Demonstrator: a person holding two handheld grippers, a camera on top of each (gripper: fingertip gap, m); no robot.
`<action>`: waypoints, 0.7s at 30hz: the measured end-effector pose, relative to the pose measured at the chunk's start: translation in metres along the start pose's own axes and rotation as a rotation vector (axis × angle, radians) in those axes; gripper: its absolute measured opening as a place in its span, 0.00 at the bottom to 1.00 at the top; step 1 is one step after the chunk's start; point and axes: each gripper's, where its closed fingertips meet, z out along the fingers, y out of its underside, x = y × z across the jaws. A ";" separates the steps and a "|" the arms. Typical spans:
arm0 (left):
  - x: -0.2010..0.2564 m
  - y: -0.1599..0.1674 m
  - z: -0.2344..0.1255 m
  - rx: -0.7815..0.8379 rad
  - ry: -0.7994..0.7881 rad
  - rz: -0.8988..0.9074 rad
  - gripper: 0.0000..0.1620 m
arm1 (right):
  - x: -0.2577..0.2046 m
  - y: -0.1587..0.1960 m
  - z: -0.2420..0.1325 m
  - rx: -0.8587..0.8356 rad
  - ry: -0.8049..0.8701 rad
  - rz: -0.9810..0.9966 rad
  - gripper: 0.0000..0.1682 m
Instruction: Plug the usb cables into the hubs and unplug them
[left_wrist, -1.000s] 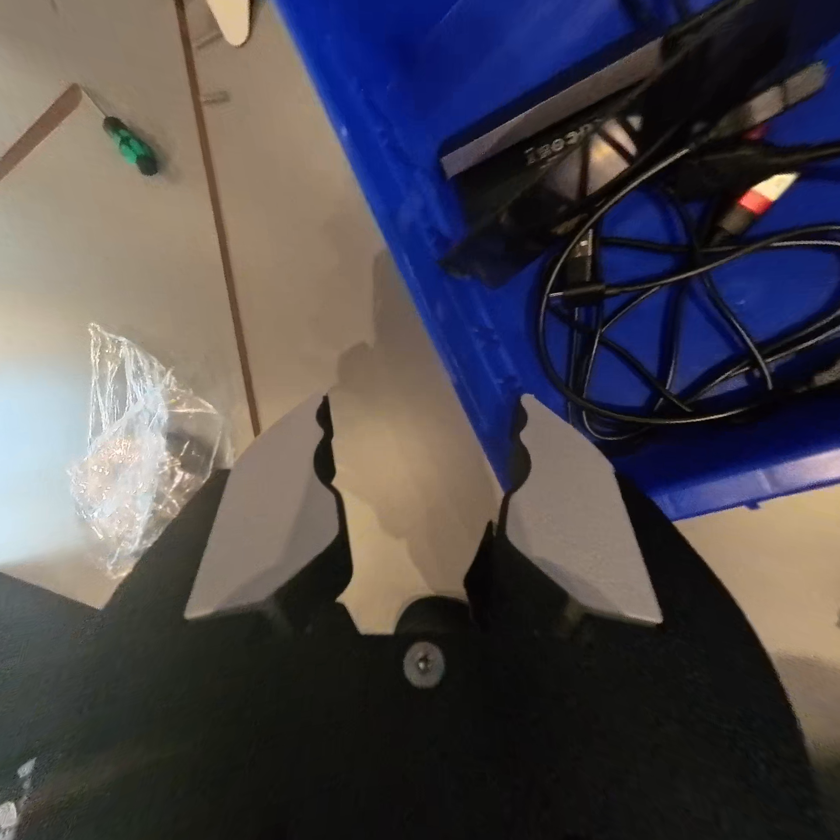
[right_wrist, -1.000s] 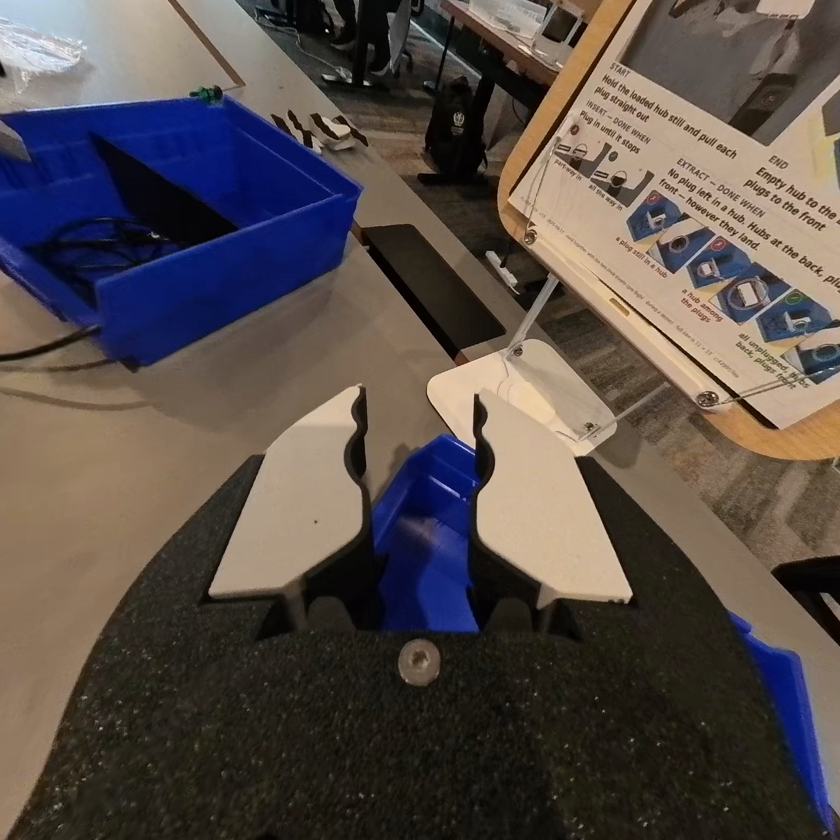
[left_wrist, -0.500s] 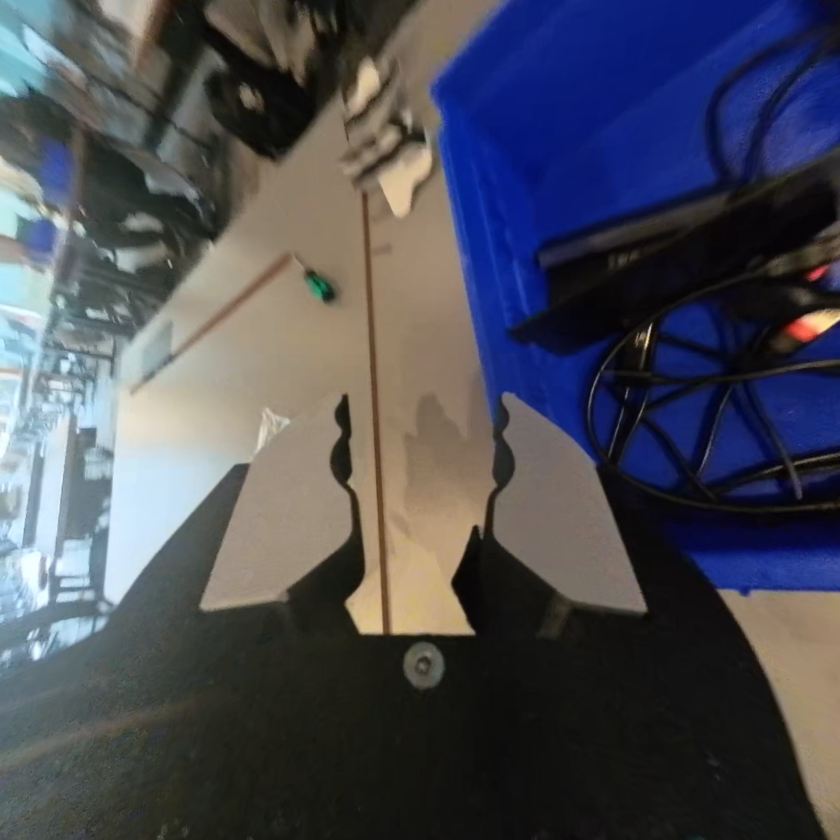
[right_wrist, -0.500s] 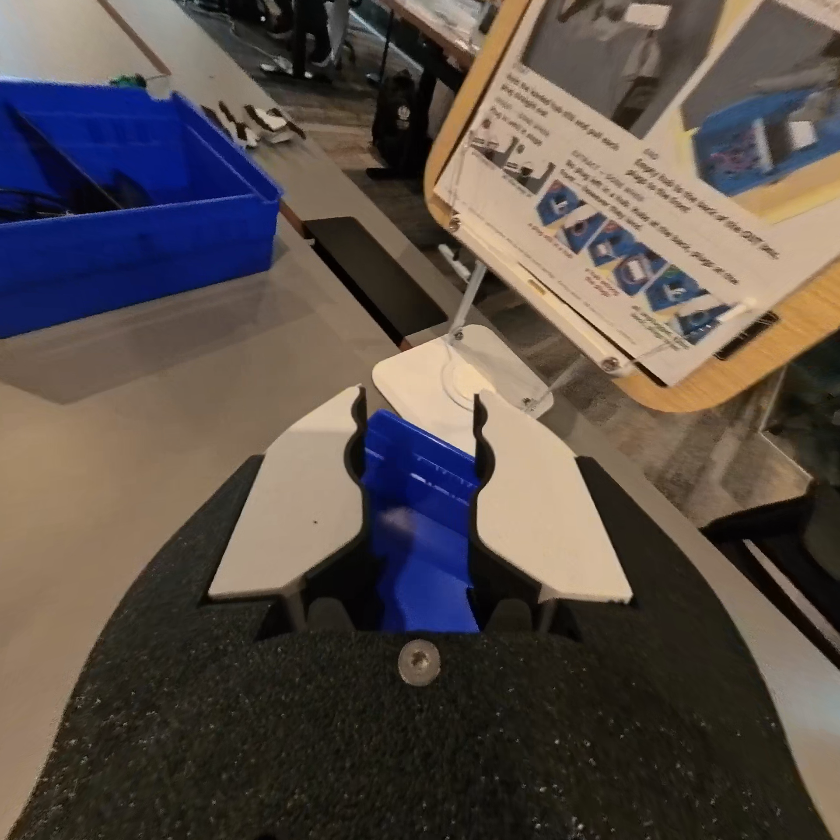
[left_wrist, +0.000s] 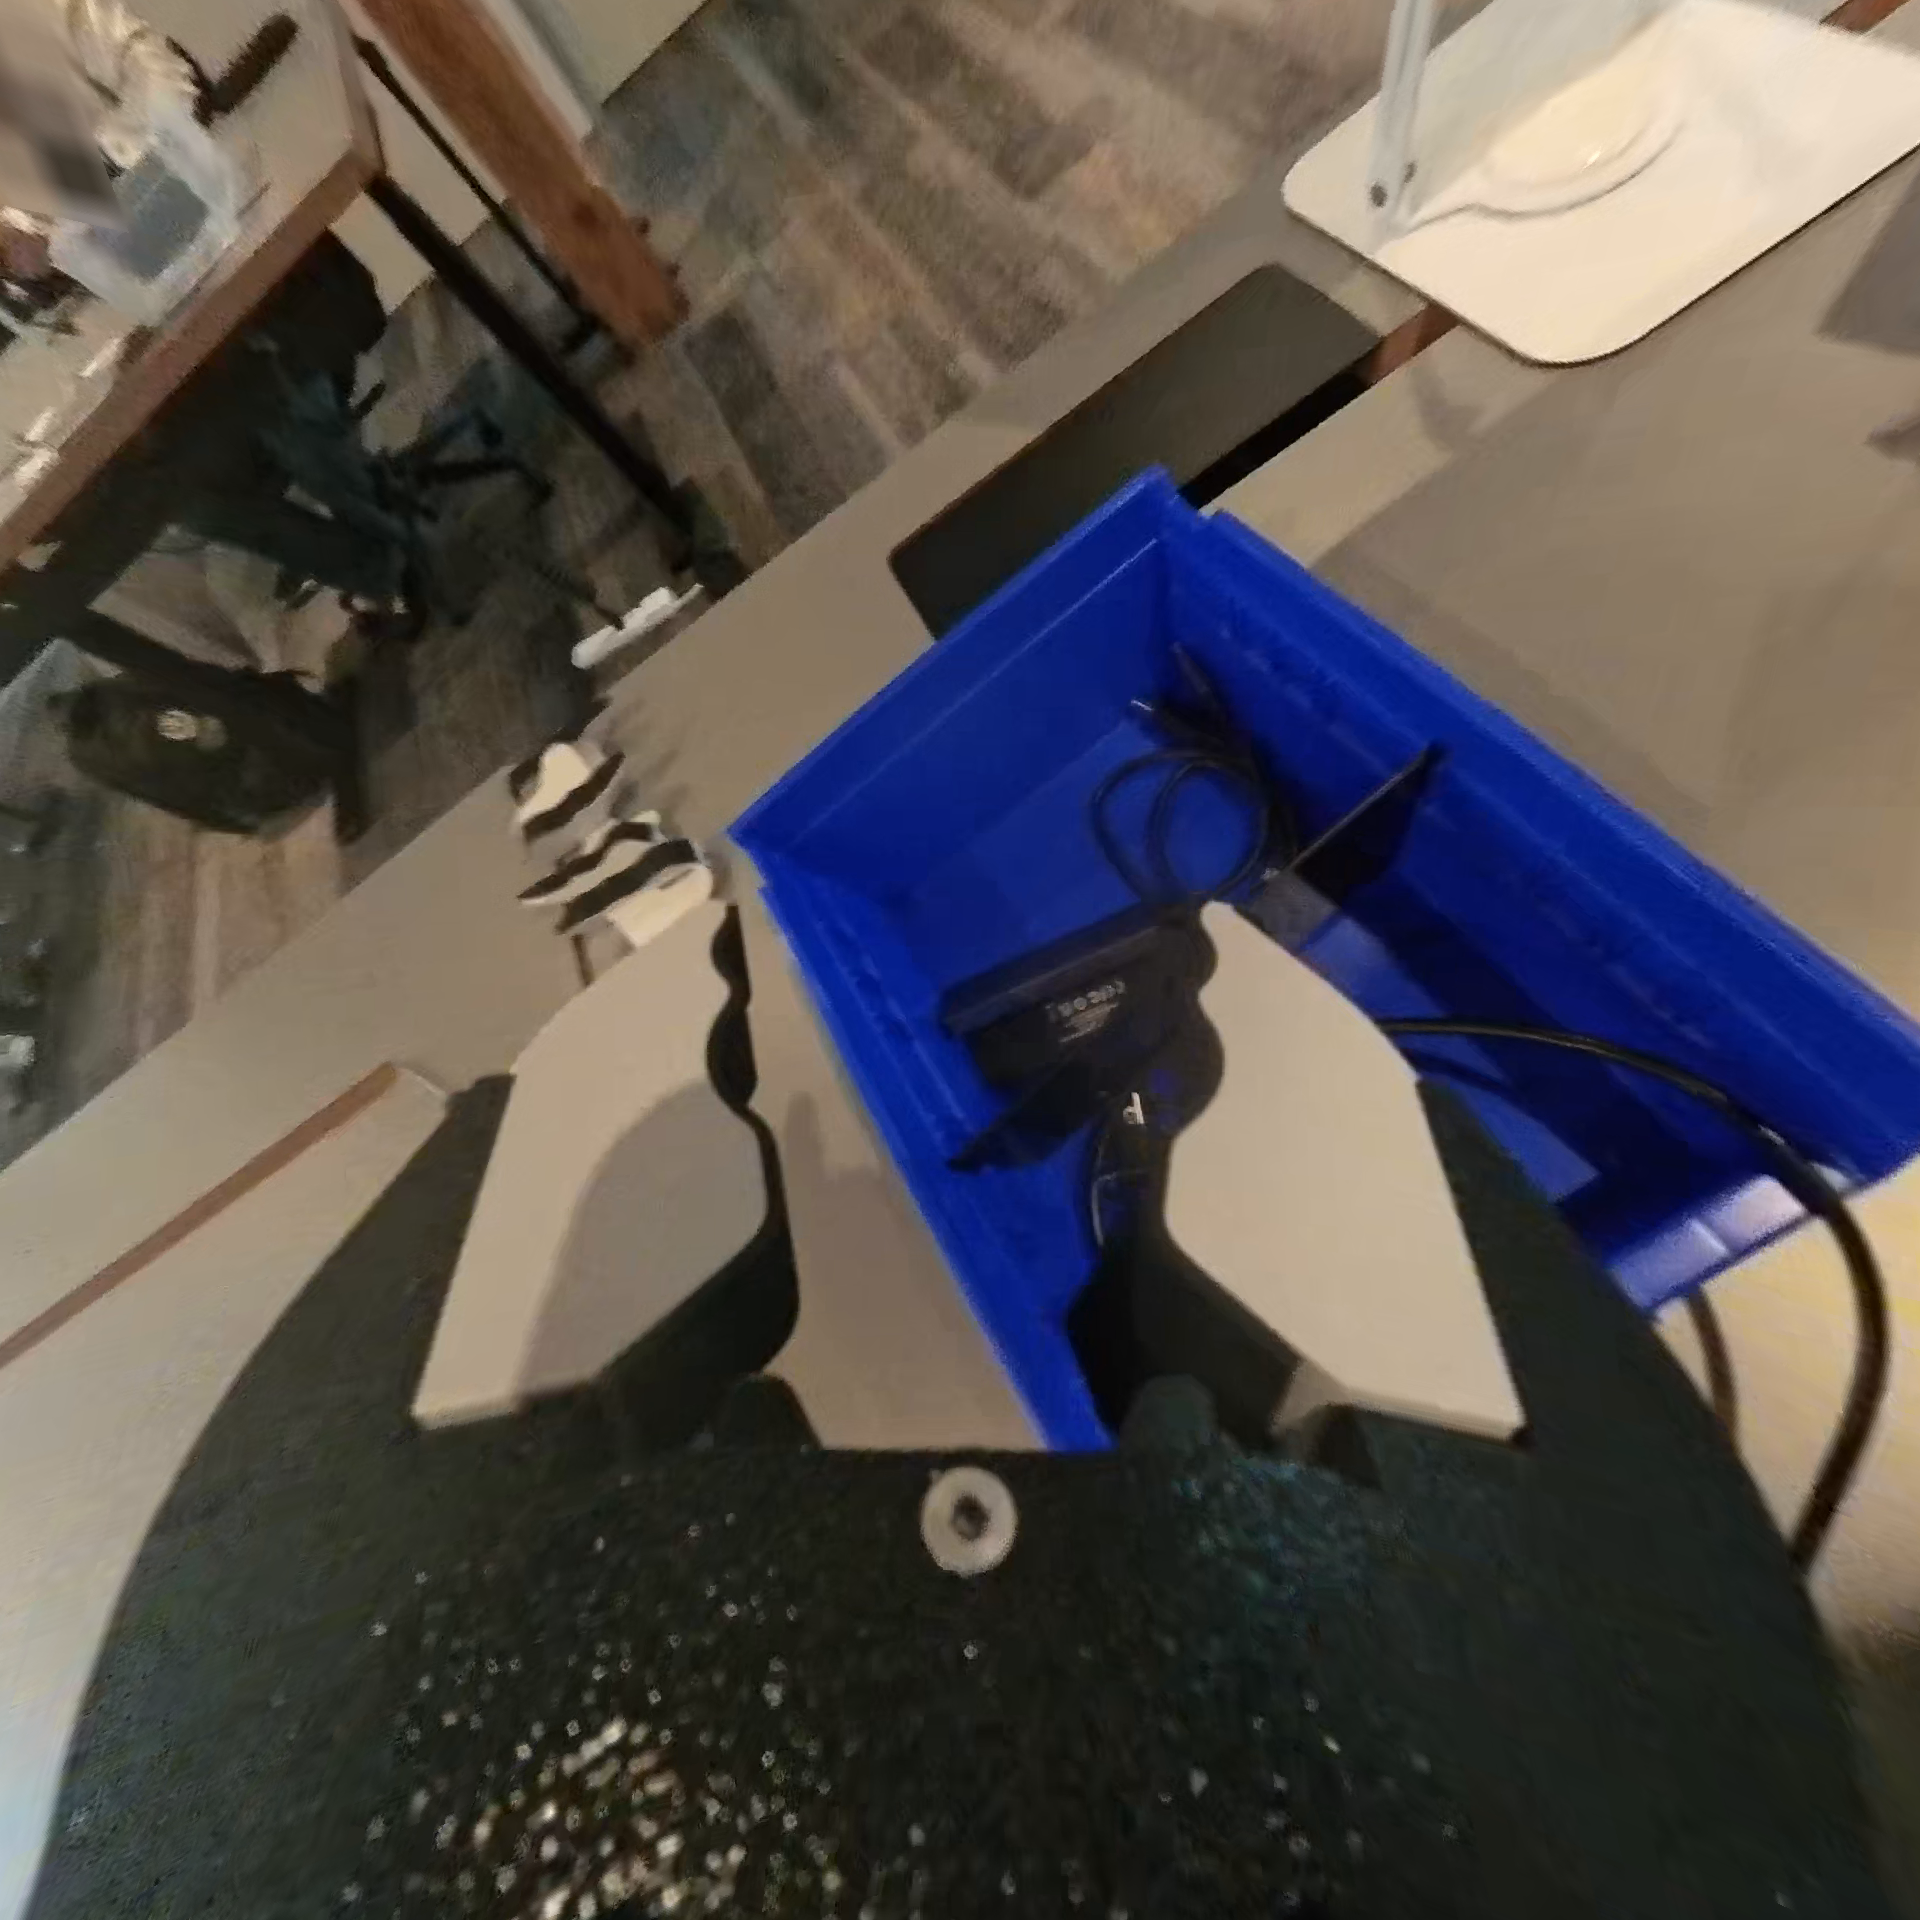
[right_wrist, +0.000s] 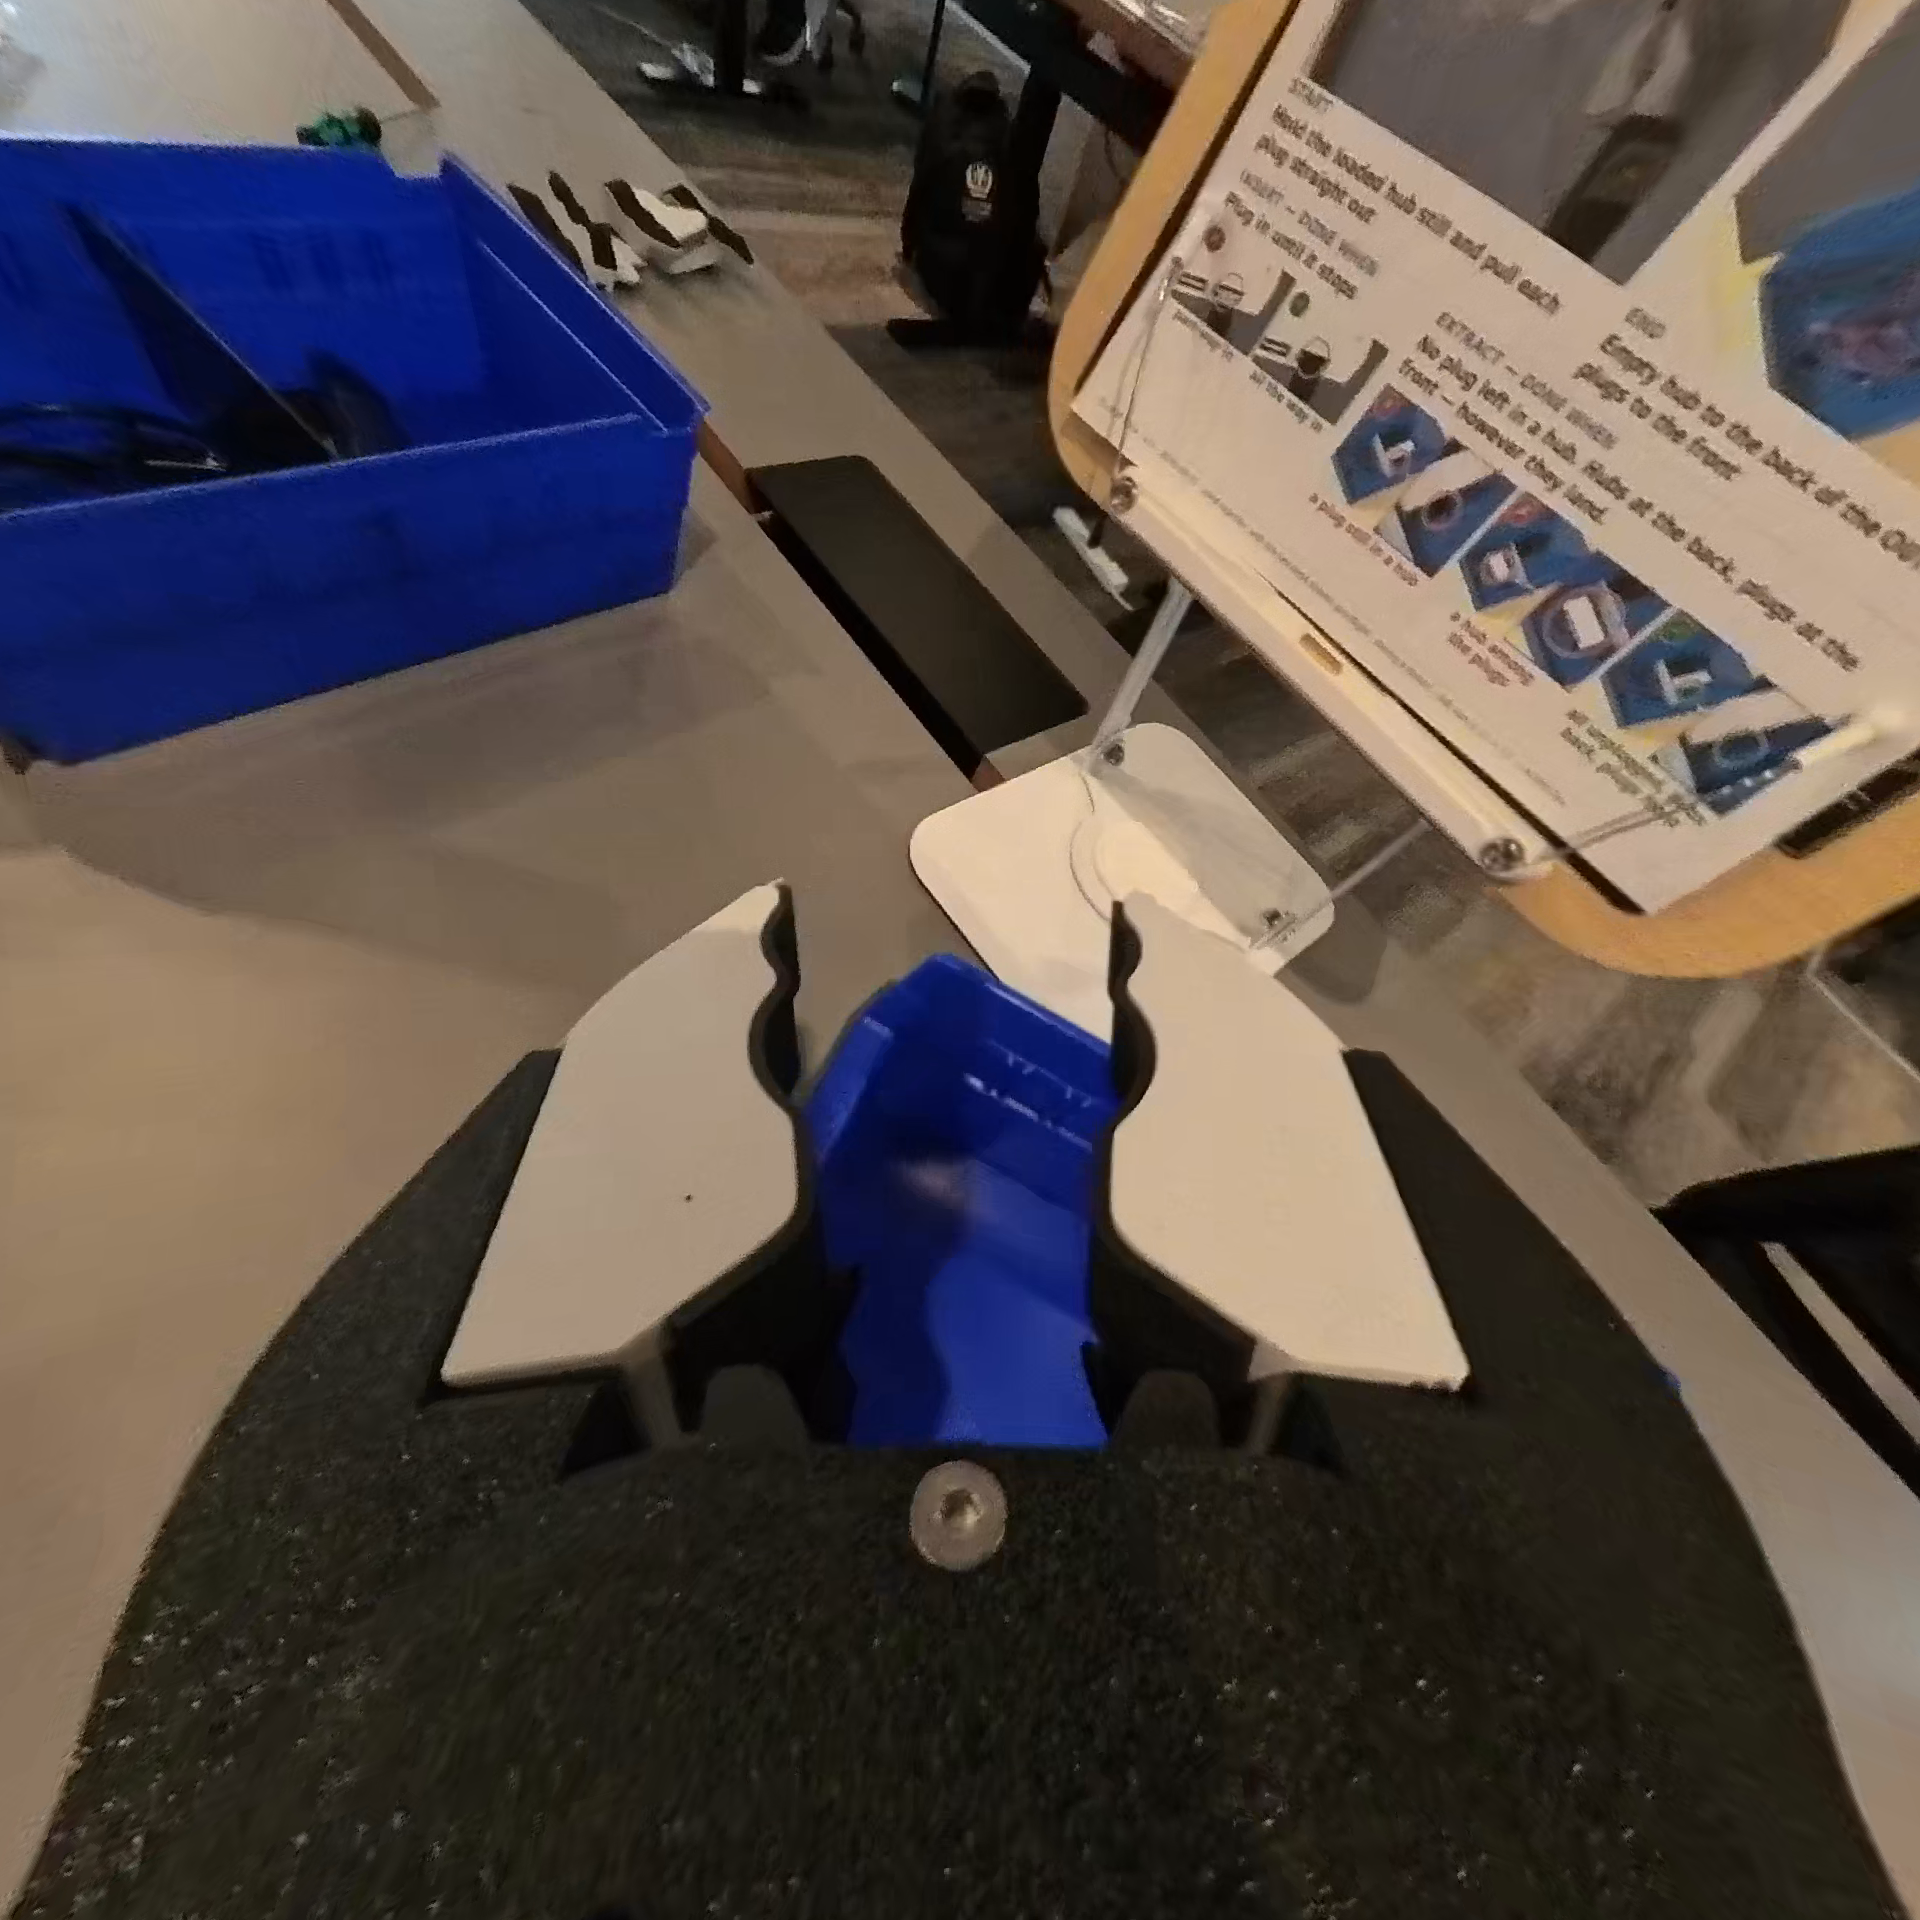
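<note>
The USB hub (left_wrist: 1070, 1023), a flat black block, is seen lying in the big blue bin (left_wrist: 1382, 831) beside a black divider (left_wrist: 1351, 842), with a coiled black cable (left_wrist: 1174, 821) behind it. The left gripper (left_wrist: 971, 935) is held spread and empty above the bin's near wall, having been swung round from the tabletop. The right gripper (right_wrist: 951, 940), likewise parted and empty, has stayed over a second blue bin (right_wrist: 966, 1101).

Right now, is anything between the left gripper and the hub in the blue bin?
The left gripper is open, above the blue bin's near wall. Only that wall lies below the line to the hub; nothing else visibly blocks it.
</note>
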 end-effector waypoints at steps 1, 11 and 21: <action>0.003 0.004 0.001 -0.003 0.028 -0.018 0.49 | -0.004 -0.002 0.005 0.001 0.001 -0.007 0.36; 0.016 0.020 0.010 0.090 0.192 -0.085 0.46 | -0.040 -0.015 0.019 0.024 0.023 0.084 0.41; 0.015 0.023 0.010 0.137 0.236 -0.086 0.43 | -0.042 -0.094 0.004 0.156 0.367 0.034 0.52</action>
